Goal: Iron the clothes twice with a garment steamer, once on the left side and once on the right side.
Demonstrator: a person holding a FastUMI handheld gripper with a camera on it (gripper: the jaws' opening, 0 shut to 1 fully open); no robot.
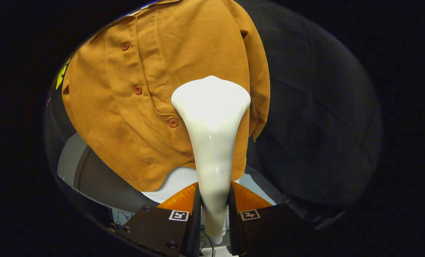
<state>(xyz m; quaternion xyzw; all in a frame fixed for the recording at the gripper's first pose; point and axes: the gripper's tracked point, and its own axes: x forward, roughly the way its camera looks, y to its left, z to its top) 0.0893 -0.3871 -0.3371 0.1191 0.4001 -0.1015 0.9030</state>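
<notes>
Mustard-brown shirt [134, 117] hanging ahead, white garment steamer [212, 142] pinched by its handle between both fingers of the hand-held gripper [214, 203], head at the panel beside the buttons. Risk: smooth handle slipping or twisting, head snagging a button or bunching cloth.

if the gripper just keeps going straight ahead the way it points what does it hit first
Probably the brown shirt. The gripper is shut on the white steamer, whose head would meet the cloth right of the button row; the remaining gap is unclear.
</notes>
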